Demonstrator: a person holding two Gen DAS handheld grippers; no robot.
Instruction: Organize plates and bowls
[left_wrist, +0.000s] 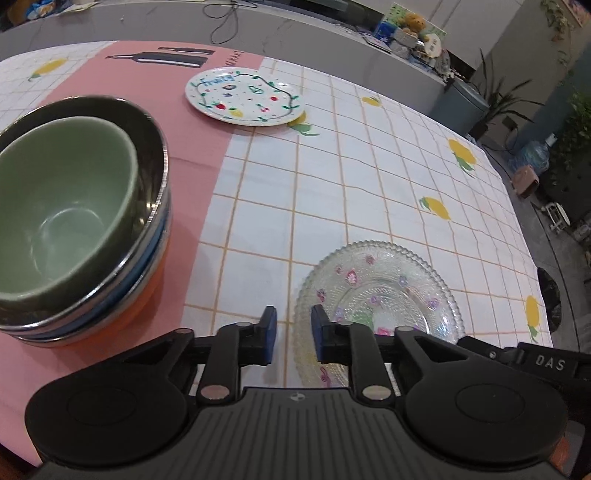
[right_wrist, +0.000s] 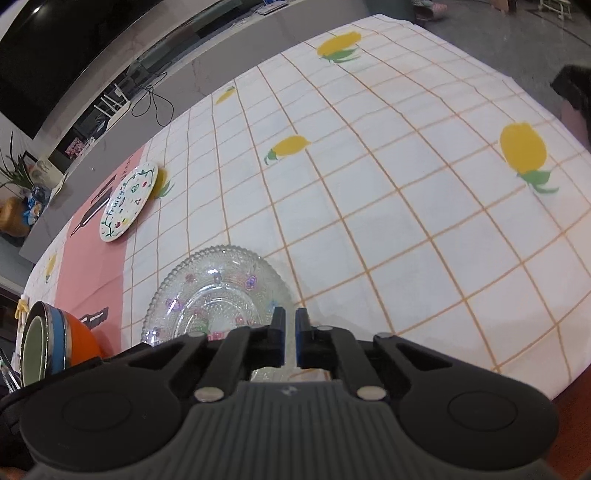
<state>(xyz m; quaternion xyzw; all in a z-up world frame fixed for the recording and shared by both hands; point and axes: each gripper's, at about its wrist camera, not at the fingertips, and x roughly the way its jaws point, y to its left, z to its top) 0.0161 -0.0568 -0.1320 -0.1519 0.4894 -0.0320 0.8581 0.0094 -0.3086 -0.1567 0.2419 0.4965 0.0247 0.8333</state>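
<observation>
Right, both grippers are low over the table with its white grid cloth printed with yellow lemons (right_wrist: 388, 192), tilted down toward the clear pressed-glass plate with the beaded rim and little painted flowers (left_wrist: 380, 280). That glass plate lies flat on the cloth near the table's front edge. The left gripper (left_wrist: 293, 334) sits at the plate's left rim, its blue-padded jaws drawn close with only a narrow gap, and the glass edge shows through that gap; whether the pads actually bite on the glass I cannot tell. The right gripper (right_wrist: 290, 338) is over the plate's near right edge, its jaws nearly pressed together, a slim slit between the blue pads, glass showing behind them, and again contact is unclear. Off to the left, on the pink band of the cloth, stands a nested stack of bowls (left_wrist: 81, 221): a pale green ceramic bowl (left_wrist: 62, 206) inside a dark metal-rimmed one, then a blue one, with an orange bowl (right_wrist: 79, 339) at the bottom. Further back, well apart from the rest, lies the white round plate painted with fruit and a green vine border (left_wrist: 245, 96), straddling the pink and white parts of the cloth.
</observation>
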